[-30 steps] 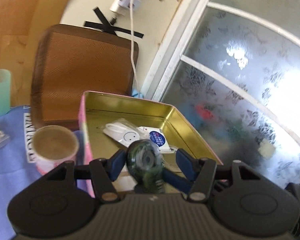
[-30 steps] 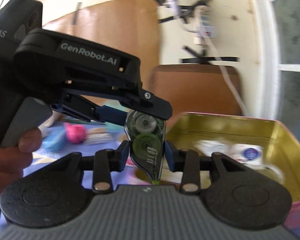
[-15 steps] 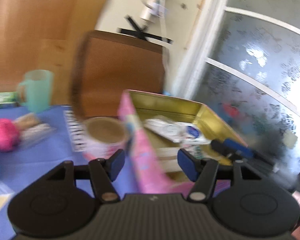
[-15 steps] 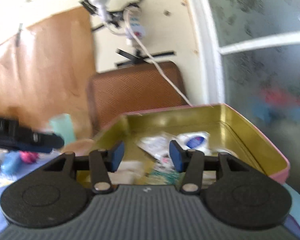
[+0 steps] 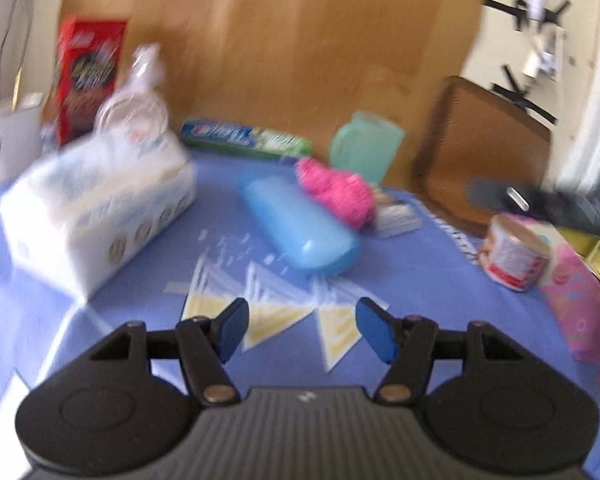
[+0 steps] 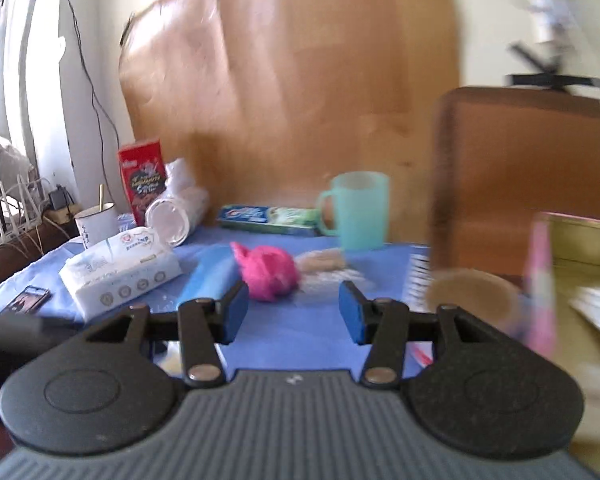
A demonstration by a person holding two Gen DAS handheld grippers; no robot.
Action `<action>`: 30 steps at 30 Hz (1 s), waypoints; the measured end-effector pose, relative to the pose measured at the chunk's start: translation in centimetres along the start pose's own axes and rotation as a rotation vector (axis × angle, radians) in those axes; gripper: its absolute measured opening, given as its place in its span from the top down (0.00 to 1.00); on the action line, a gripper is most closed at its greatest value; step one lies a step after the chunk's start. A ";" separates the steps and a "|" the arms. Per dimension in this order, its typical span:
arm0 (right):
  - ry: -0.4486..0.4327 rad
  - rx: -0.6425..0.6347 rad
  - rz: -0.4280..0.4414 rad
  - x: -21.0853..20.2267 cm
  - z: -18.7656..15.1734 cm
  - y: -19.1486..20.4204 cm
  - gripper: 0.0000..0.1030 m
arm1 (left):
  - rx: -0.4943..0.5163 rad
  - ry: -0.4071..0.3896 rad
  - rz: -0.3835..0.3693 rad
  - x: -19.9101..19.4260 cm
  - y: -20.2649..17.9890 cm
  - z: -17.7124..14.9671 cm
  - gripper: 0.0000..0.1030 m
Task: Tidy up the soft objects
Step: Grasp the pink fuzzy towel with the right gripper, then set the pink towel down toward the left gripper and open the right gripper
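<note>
A pink fluffy soft thing (image 5: 334, 192) (image 6: 268, 272) lies on the blue cloth against a blue case (image 5: 296, 228) (image 6: 212, 280). A white soft tissue pack (image 5: 96, 208) (image 6: 120, 276) lies to their left. The gold tin with pink walls (image 5: 576, 284) (image 6: 572, 248) stands at the right. My left gripper (image 5: 302, 316) hovers over the cloth short of the blue case, jaws apart and closing a little on nothing. My right gripper (image 6: 292, 300) points toward the pink thing from farther back, jaws opening and empty. Both views are blurred by motion.
A teal mug (image 6: 358, 210), a toothpaste box (image 6: 268, 218), a red carton (image 6: 144, 180), a tipped clear jar (image 6: 176, 216) and a white cup (image 6: 96, 224) line the back. A small round tub (image 5: 514, 254) stands beside the tin. A phone (image 6: 26, 300) lies far left. A brown chair back (image 6: 520, 168) rises behind.
A second ago a green correction-tape dispenser sat between the jaws over the tin. It is gone from both grippers, which have swung left from the tin toward the table's clutter.
</note>
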State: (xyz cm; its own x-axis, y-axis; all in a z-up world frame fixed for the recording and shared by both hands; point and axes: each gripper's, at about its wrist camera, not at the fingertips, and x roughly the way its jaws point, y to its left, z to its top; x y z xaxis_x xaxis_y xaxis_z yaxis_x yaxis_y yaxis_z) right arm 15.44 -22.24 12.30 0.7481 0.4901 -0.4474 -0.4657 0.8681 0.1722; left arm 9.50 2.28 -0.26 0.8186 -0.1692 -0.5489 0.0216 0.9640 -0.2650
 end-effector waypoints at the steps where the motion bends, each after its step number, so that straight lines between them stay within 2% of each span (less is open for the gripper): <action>1: 0.020 0.004 0.020 2.1 0.8 0.3 0.48 | -0.004 -0.028 -0.014 -0.3 0.1 0.0 0.41; 4: 0.076 0.018 0.048 7.5 2.1 1.1 0.35 | 0.026 -0.068 -0.017 -0.4 -0.5 0.0 0.41; 7: 0.134 0.002 0.014 11.4 2.3 1.7 0.32 | 0.040 -0.086 -0.023 -0.5 -0.9 0.0 0.41; 8: 0.163 -0.003 0.006 12.3 2.2 1.7 0.33 | 0.042 -0.093 -0.029 -0.6 -0.9 -0.1 0.41; 10: 0.228 0.007 0.006 13.8 1.7 1.5 0.50 | 0.041 -0.105 -0.036 -0.9 -0.9 -0.2 0.41; 11: 0.252 0.008 0.005 14.1 1.3 1.5 0.53 | 0.038 -0.106 -0.042 -0.9 -0.8 -0.1 0.40; 14: 0.207 -0.006 0.000 12.2 0.9 1.9 0.59 | 0.017 -0.107 -0.057 -0.9 -0.4 -0.1 0.39; 20: 0.095 -0.061 -0.005 4.0 -0.6 2.6 0.59 | -0.040 -0.101 -0.082 -0.9 0.8 -0.1 0.38; 25: 0.110 -0.092 0.049 -3.6 -4.4 3.8 0.58 | -0.055 -0.065 -0.100 -0.4 1.0 0.0 0.36; 30: 0.127 -0.130 0.114 -7.7 -7.8 6.0 0.56 | -0.063 -0.024 -0.110 0.0 1.0 0.1 0.34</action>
State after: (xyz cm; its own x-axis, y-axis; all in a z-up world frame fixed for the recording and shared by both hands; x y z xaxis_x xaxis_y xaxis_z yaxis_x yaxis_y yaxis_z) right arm 3.20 -21.38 9.93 0.6257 0.5633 -0.5397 -0.6067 0.7862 0.1172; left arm 9.52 3.31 -0.47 0.8266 -0.2676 -0.4950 0.0764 0.9249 -0.3725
